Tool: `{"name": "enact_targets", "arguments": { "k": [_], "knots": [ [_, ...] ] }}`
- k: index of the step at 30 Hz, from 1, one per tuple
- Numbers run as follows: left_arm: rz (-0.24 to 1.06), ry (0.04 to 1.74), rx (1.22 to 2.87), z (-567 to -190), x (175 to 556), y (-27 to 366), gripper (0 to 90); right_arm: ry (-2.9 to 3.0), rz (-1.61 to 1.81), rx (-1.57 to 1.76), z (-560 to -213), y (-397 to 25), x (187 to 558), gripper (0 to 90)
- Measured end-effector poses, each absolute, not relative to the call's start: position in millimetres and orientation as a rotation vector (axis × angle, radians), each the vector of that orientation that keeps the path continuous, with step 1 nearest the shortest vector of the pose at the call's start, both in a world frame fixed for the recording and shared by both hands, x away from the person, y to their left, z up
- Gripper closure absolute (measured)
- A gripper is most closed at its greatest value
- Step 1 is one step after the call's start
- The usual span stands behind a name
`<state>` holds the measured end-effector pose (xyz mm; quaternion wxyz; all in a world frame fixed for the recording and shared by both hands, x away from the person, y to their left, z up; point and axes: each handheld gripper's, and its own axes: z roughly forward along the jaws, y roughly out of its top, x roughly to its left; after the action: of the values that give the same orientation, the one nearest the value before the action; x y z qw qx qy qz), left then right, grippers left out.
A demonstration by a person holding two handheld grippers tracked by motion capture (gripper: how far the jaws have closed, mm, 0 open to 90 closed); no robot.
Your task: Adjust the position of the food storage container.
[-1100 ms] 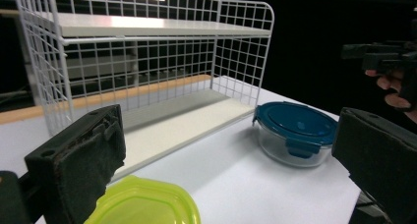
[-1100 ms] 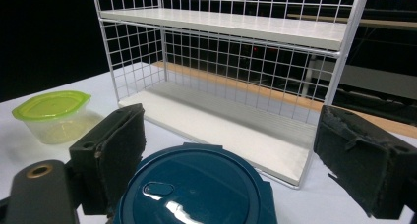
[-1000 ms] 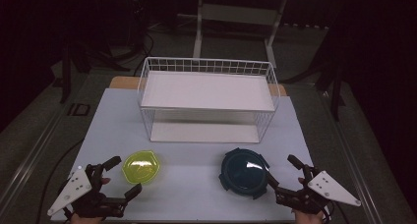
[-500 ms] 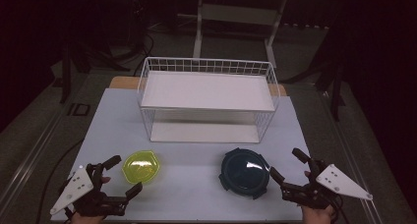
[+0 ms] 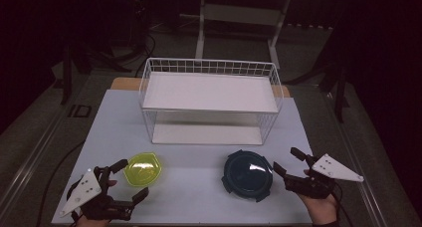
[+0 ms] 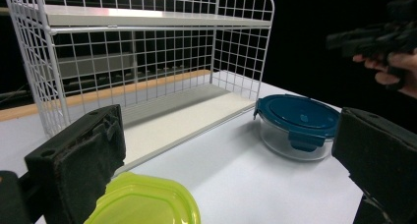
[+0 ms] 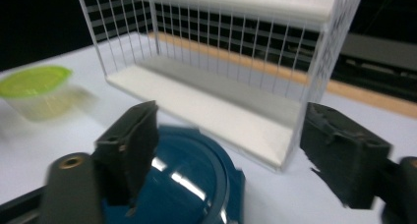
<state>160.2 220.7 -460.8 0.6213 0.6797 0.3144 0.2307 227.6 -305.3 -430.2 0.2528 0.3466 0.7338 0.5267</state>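
Two grippers low at the near edge of a pale table (image 5: 199, 202), each held in a hand. Left gripper (image 5: 123, 179) at the near left, jaws spread wide, nothing between them; just beside the yellow-green lidded container (image 5: 144, 168), not touching it as far as can be told. Same container (image 6: 147, 204) seen low between the left gripper's own jaws in the left gripper view, close under the left-hand pad. Right gripper (image 5: 287, 162) at the near right, jaws likewise wide apart and empty, pointed toward the round dark blue lidded container (image 5: 247, 174), which sits just to its left. Blue lid (image 7: 187, 184) glossy and close below the spread jaws in the right gripper view, a little blurred; contact not clear. Blue container's clear body (image 6: 290, 145) and side clips visible in the left gripper view. Both containers upright on the table, well apart from each other, yellow-green one left, blue one right. Farther back, mid-table, a white wire rack (image 5: 209, 95) with two flat white shelves, upper and lower, both bare. Dark floor and stand legs beyond the far edge.
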Motion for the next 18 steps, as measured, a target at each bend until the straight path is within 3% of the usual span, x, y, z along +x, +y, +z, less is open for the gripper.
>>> {"name": "enact_targets", "arguments": {
  "k": [4,6,7,15,18],
  "knots": [
    [0.524,0.724,1.560,-461.4,160.5,220.5,0.0,2.057,1.371,0.956,-445.8,-312.1,236.6,42.4],
    [0.524,0.724,1.560,-461.4,160.5,220.5,0.0,2.067,1.357,0.959,-448.6,-313.1,238.1,42.4],
    [0.522,0.722,1.563,-461.8,161.0,219.9,0.0,2.095,1.321,0.961,-456.8,-315.1,242.2,53.7],
    [0.515,0.714,1.570,-462.9,161.2,218.2,0.0,2.164,1.251,1.028,-483.3,-318.3,265.4,86.0],
    [0.513,0.714,1.574,-463.5,161.4,218.2,0.0,2.198,1.227,1.037,-492.3,-314.4,273.6,89.8]
  ]
}}
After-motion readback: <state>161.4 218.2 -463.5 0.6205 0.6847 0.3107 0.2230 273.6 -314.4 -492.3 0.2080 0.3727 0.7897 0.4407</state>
